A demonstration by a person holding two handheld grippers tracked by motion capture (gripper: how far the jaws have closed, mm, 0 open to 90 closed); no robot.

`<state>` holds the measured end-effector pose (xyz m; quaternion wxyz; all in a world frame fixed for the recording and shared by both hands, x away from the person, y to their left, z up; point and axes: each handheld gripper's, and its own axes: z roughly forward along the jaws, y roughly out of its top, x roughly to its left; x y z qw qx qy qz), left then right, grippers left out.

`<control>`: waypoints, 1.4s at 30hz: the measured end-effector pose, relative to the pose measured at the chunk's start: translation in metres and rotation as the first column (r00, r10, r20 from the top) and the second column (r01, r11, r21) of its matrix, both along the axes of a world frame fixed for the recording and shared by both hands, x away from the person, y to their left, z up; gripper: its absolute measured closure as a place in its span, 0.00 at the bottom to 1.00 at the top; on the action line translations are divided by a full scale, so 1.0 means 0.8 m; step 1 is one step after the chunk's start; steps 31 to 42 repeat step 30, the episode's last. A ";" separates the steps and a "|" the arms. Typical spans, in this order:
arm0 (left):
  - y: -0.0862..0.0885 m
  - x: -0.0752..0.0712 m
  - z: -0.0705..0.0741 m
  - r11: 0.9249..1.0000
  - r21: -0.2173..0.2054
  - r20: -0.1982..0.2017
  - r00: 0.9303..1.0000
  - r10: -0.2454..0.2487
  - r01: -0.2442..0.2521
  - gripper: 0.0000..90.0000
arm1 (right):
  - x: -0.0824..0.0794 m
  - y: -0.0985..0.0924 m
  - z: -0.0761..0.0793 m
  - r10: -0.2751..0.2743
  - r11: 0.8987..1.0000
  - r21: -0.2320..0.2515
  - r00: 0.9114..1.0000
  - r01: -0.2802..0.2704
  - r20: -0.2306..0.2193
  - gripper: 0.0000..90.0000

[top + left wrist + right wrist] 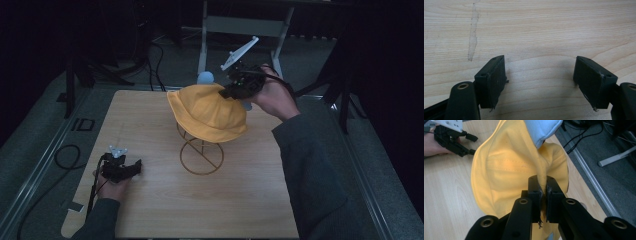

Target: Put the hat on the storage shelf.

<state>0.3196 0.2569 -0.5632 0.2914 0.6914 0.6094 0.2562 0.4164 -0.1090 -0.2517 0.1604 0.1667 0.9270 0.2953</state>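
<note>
Above the round wire stand [201, 156], right gripper [543, 191] fingers pinch the soft yellow hat [506, 170]; left gripper [540, 82] fingers apart

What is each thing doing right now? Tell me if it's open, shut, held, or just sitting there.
Yellow hat: draped over the stand, a fold pinched and held.
Right hand-held gripper: shut on the yellow hat.
Left hand-held gripper: open, nothing between its jaws, low over the table.
Wire stand: upright on the table.
Table: lying flat, wooden.

No readable text, label or number anywhere.
</note>
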 end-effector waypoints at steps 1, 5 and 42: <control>0.000 0.000 0.000 1.000 0.000 0.001 1.000 0.001 -0.001 0.29 | 0.000 0.006 -0.002 0.005 1.000 -0.007 1.000 -0.005 -0.002 0.94; 0.000 0.000 0.000 1.000 0.001 -0.001 1.000 -0.002 0.002 0.29 | 0.001 0.029 -0.009 0.028 0.999 -0.027 1.000 -0.028 -0.004 0.93; 0.000 0.001 0.000 1.000 0.000 -0.004 1.000 -0.001 0.001 0.29 | -0.011 0.048 -0.009 0.040 0.999 0.020 0.999 -0.040 0.033 0.40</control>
